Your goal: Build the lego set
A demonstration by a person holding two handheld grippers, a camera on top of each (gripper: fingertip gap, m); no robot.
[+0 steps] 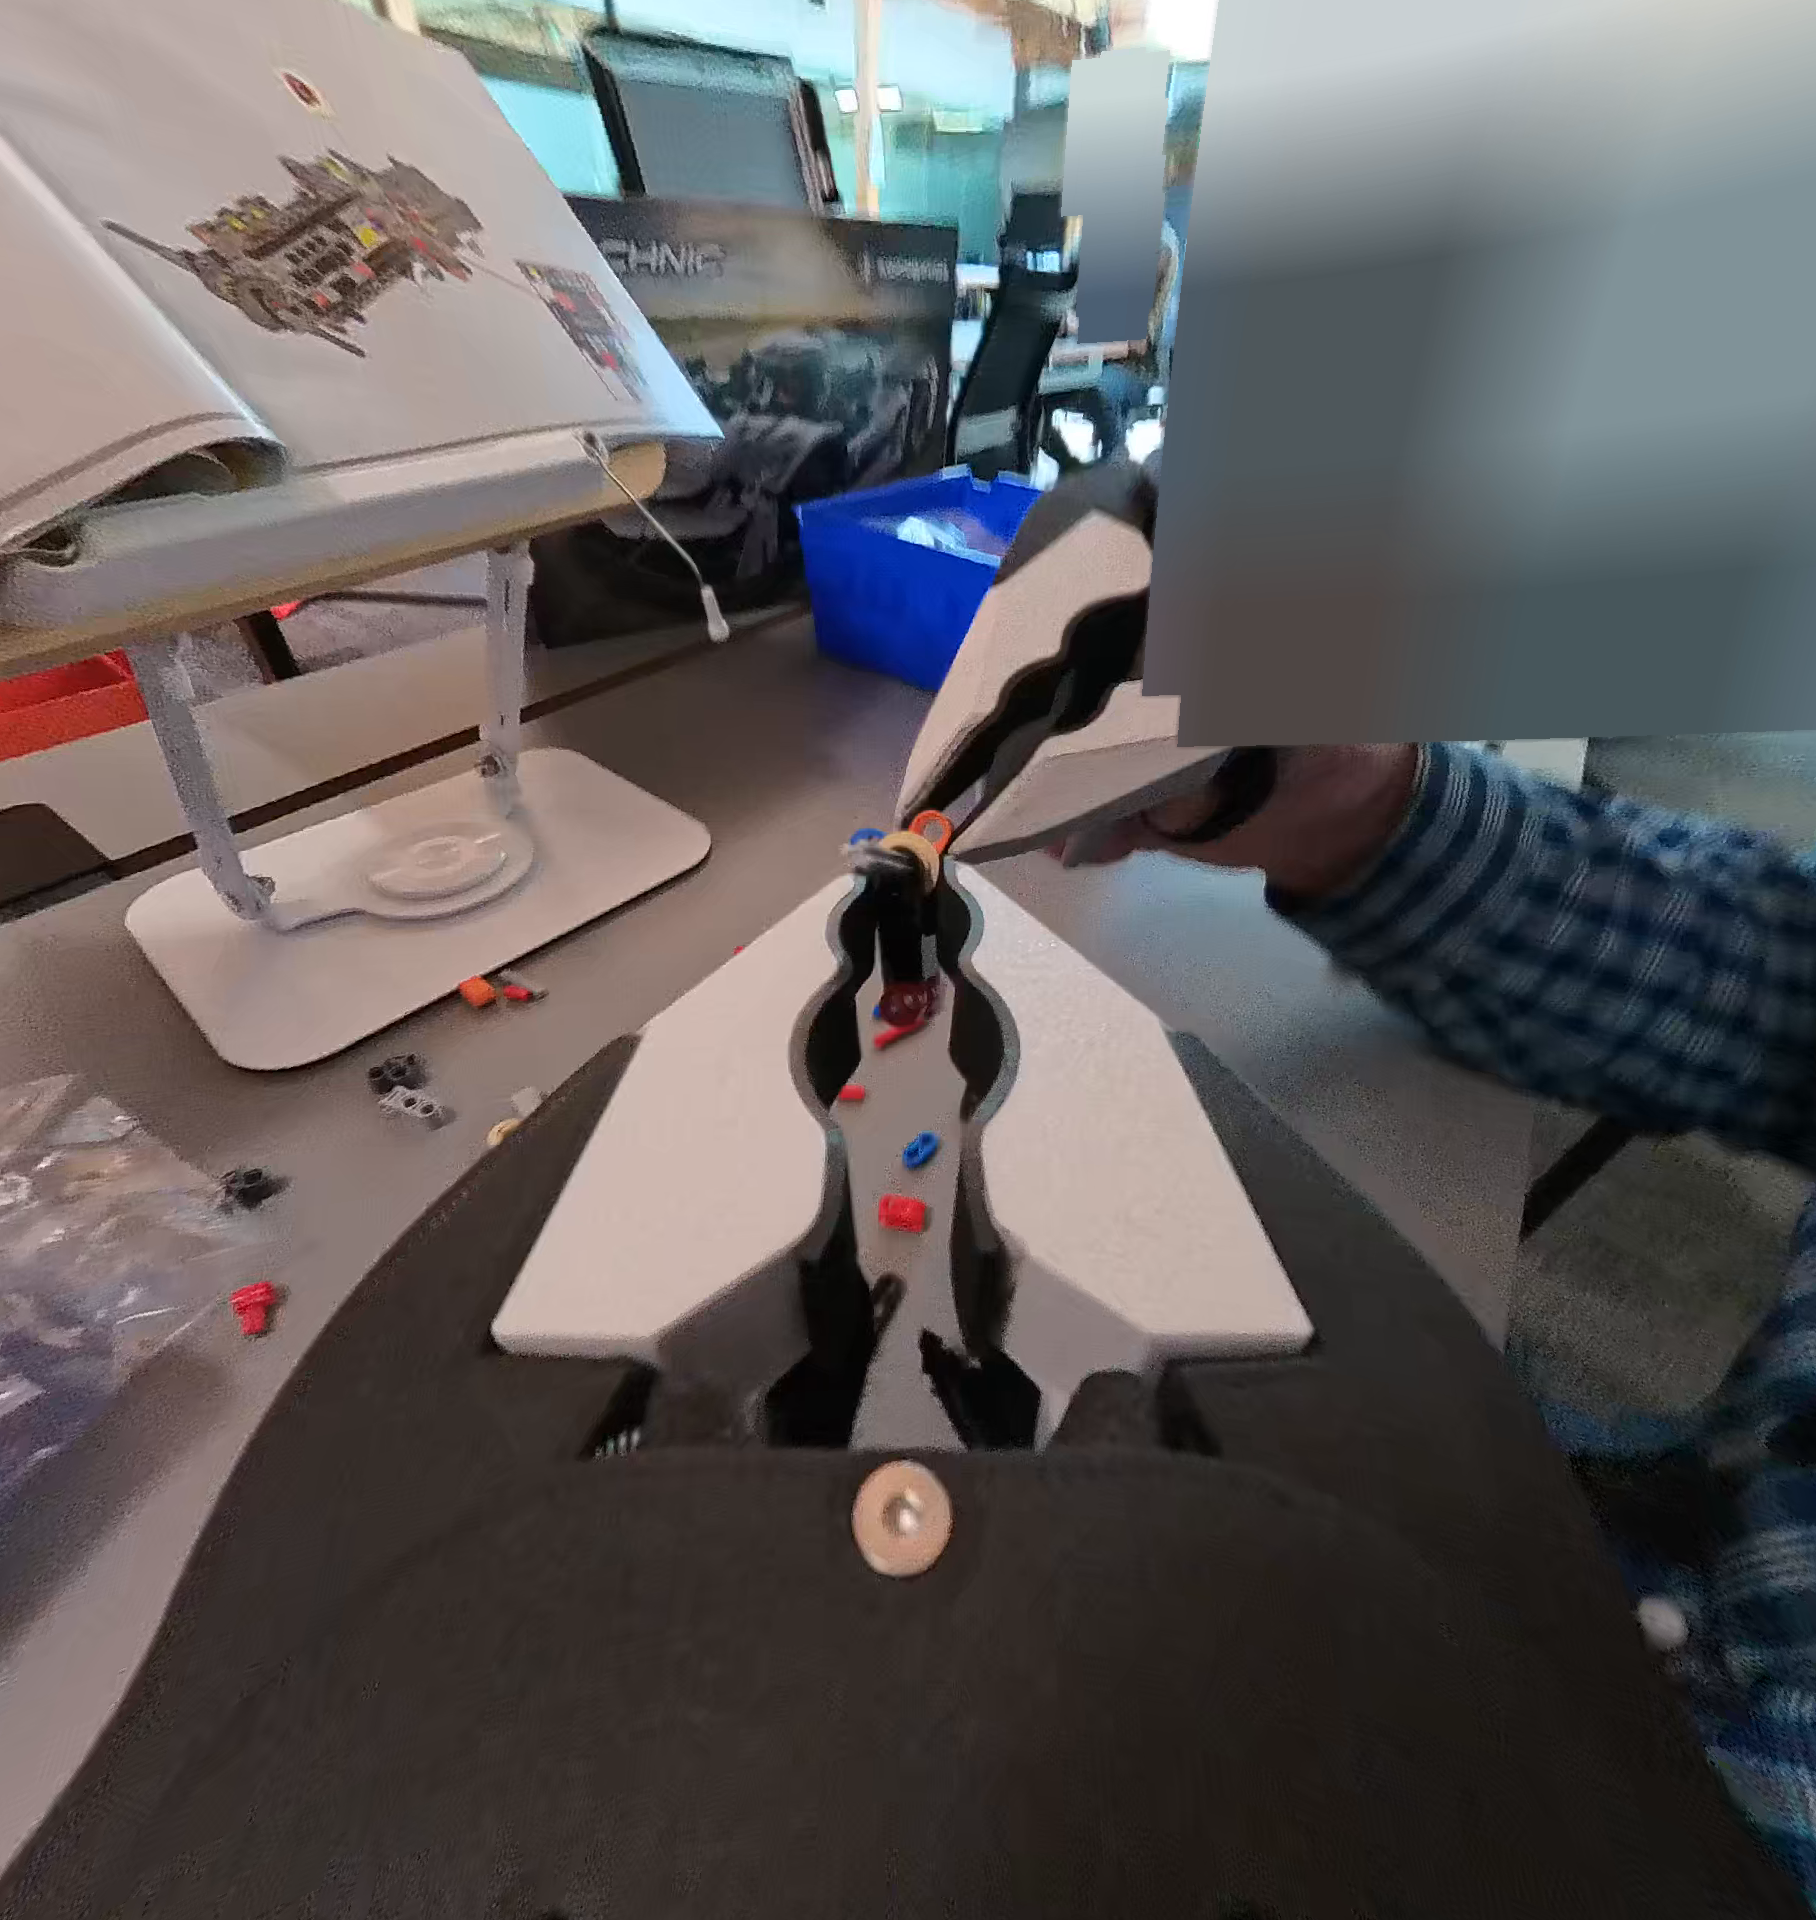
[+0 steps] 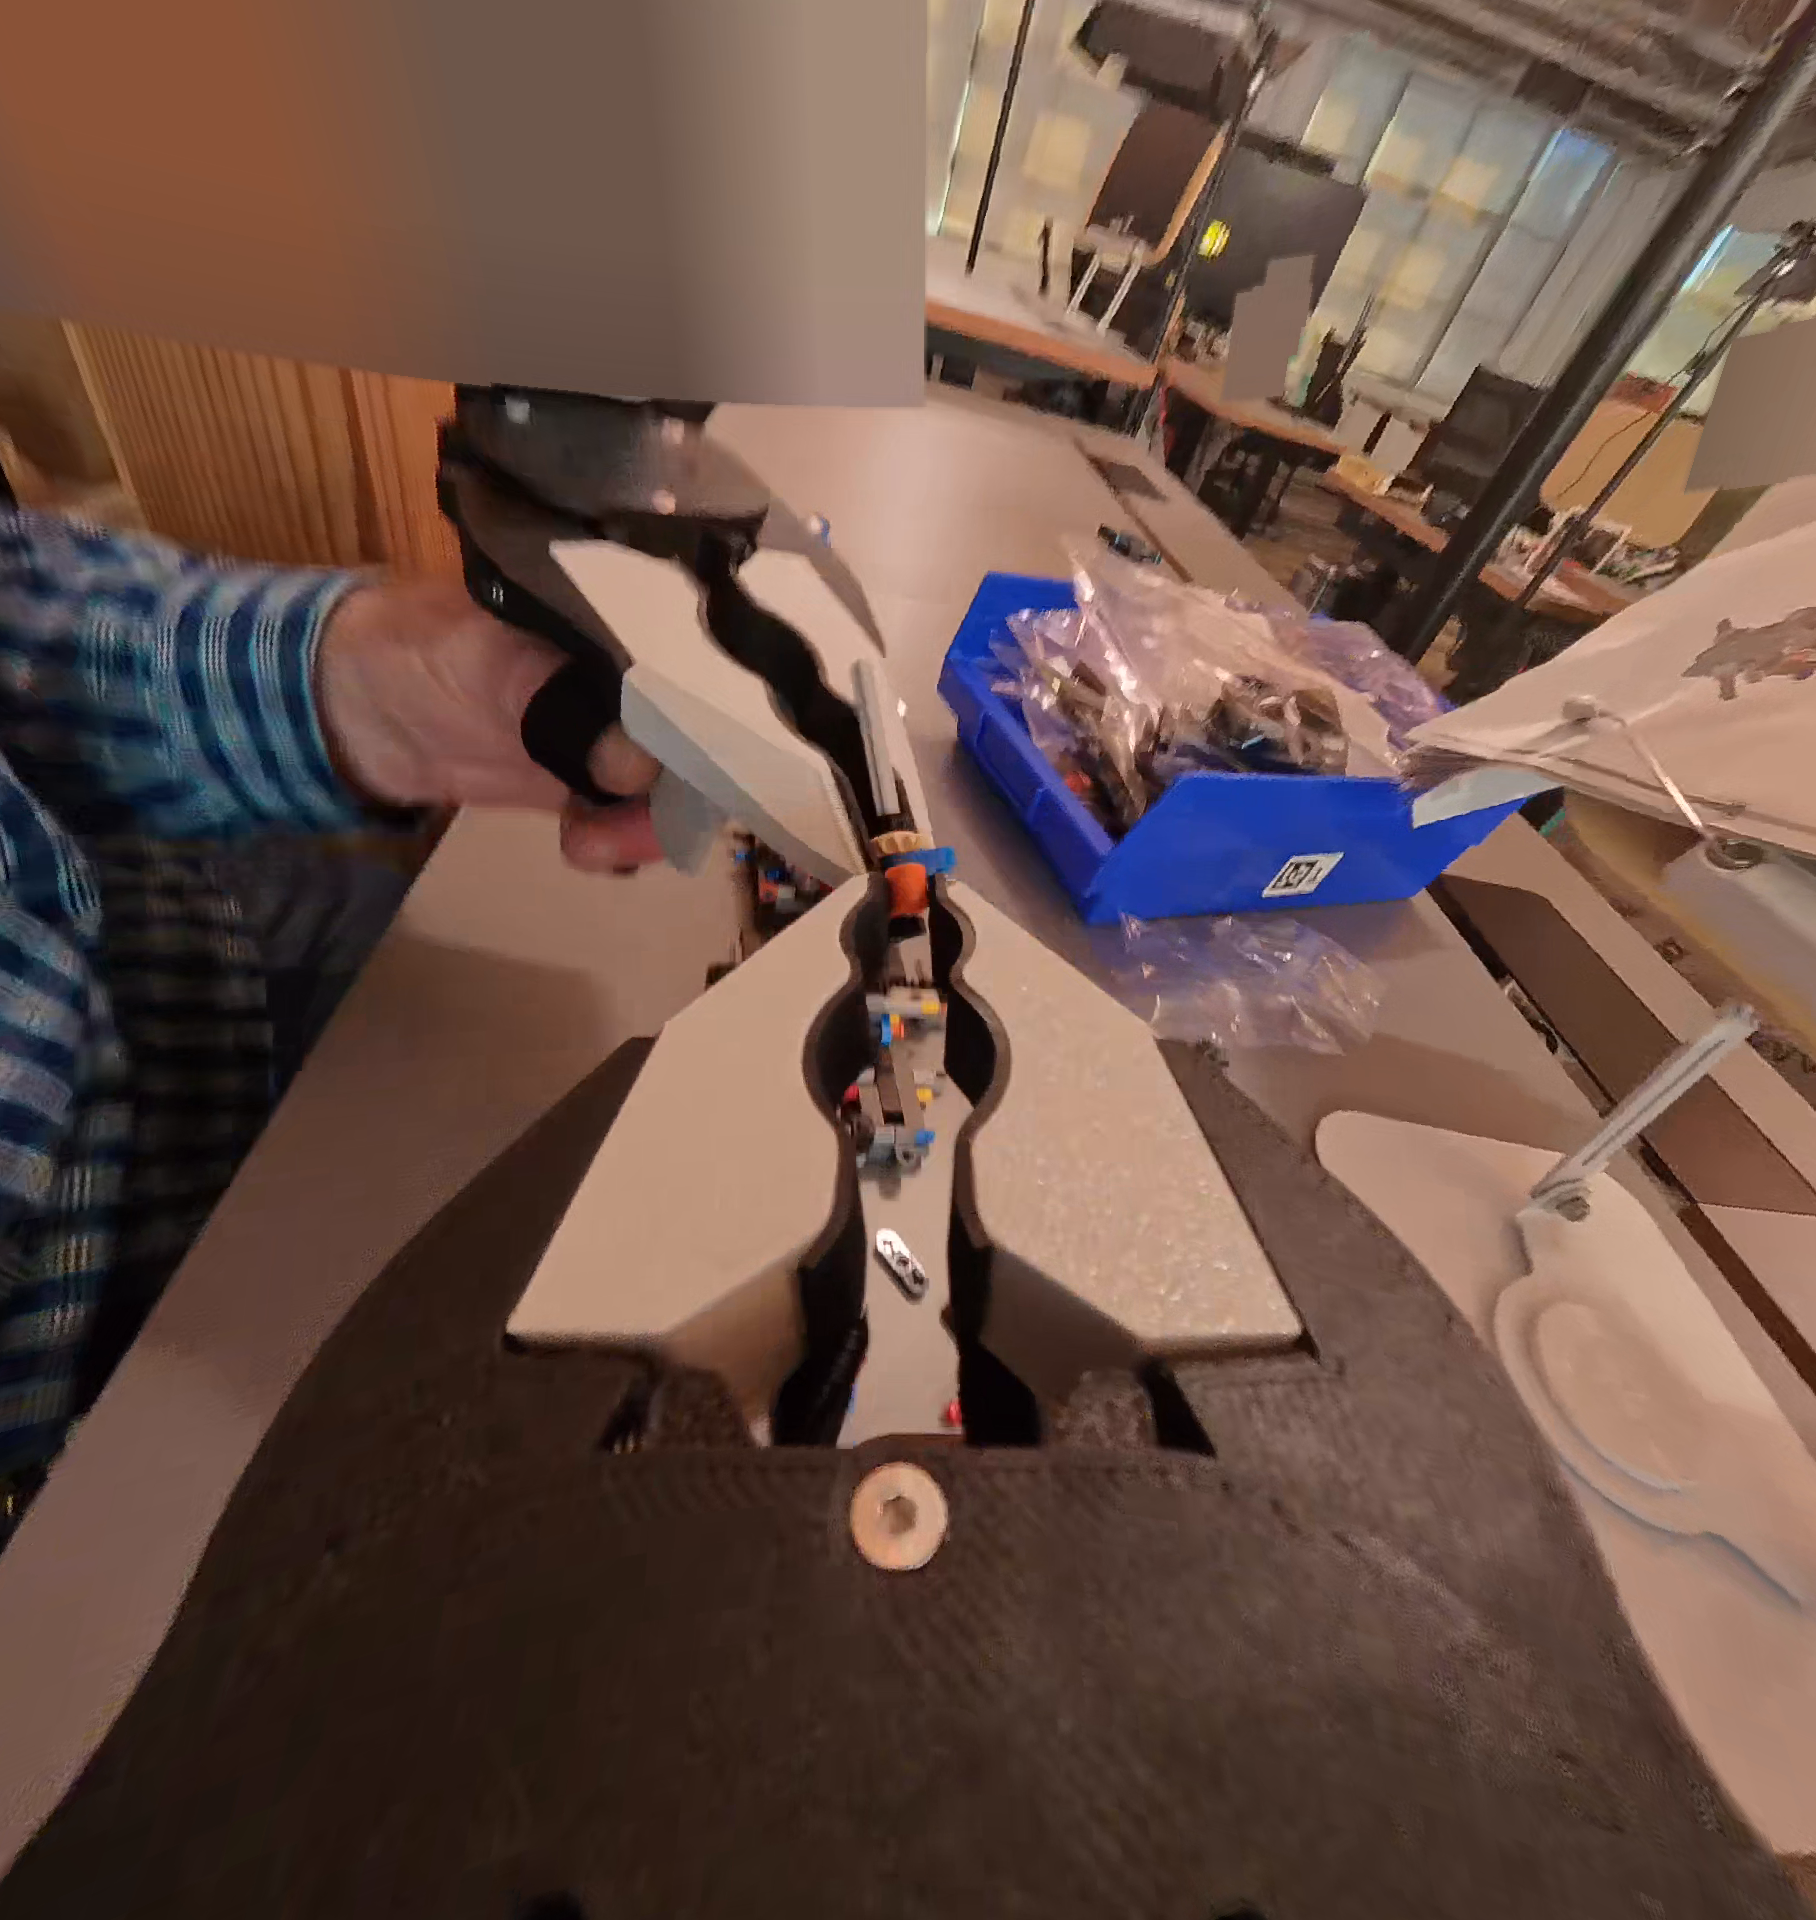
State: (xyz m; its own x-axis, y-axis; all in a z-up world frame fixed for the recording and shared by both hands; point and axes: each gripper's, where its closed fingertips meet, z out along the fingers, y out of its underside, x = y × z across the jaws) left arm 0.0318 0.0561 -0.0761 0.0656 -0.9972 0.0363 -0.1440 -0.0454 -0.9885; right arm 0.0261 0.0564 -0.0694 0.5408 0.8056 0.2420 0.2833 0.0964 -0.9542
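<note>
Left gripper (image 1: pixel 899 883) jaws pinch a black axle (image 1: pixel 899 940) upright; right gripper (image 2: pixel 904 883) jaws clamp an orange bush (image 2: pixel 904 891), meeting tip-to-tip, coaxial.

Glossy blue plastic bin (image 2: pixel 1226 831) holds crinkled clear plastic bags (image 2: pixel 1174 675).

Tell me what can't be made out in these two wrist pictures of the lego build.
- Left wrist view: how the orange piece joins the black axle; the two tongs' tips crowd it and it is small and blurred.
- Right wrist view: the partly built assembly on the table; only a strip shows between the right tongs.
- Both views: large mosaic patches cover the upper area.
- Right wrist view: bag contents in the blue bin; crinkled plastic hides them.
</note>
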